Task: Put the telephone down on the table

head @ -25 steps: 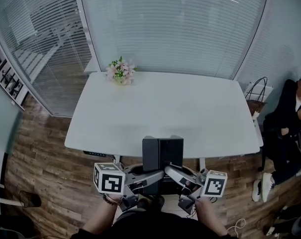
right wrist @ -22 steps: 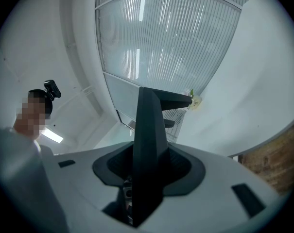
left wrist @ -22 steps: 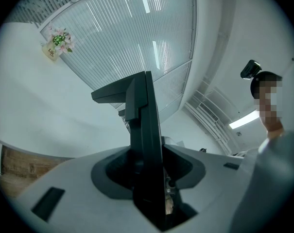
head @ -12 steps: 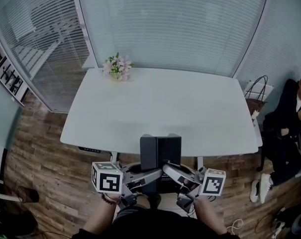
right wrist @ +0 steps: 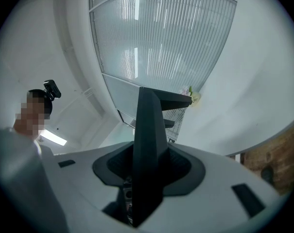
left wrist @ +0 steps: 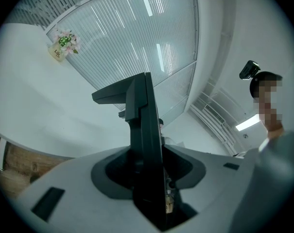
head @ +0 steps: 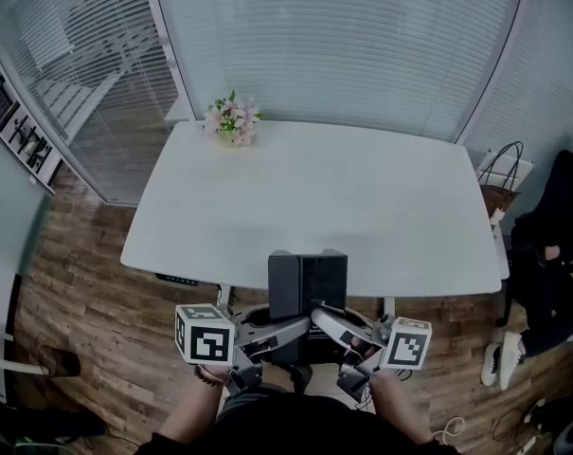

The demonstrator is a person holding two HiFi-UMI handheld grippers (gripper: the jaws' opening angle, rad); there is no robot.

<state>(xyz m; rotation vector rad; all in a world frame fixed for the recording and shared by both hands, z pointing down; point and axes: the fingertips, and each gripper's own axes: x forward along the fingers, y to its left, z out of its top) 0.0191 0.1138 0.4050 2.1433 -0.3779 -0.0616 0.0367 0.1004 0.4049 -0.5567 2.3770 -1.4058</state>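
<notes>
At the back-left corner of the white rectangular table (head: 362, 207) stands a small bunch of pink and white flowers (head: 233, 121), well apart from everything else. Below the table lies a brown wood-plank floor (head: 78, 292).

By the middle of the table's near edge, the left gripper (head: 297, 328) reaches in from the left. Its jaws are clamped on the left side of the black box-shaped telephone (head: 308, 282), whose dark edge fills the gap between them in the left gripper view (left wrist: 144, 130).

The telephone is held up between the two grippers, with its far end overlapping the table's near edge in the head view.

From the right, the right gripper (head: 322, 317) grips the telephone's other side, its jaws pressed against the black body (right wrist: 149, 140).

Further right, beside the table's end, a person in dark clothes (head: 551, 245) sits near a dark handbag (head: 502, 183).
</notes>
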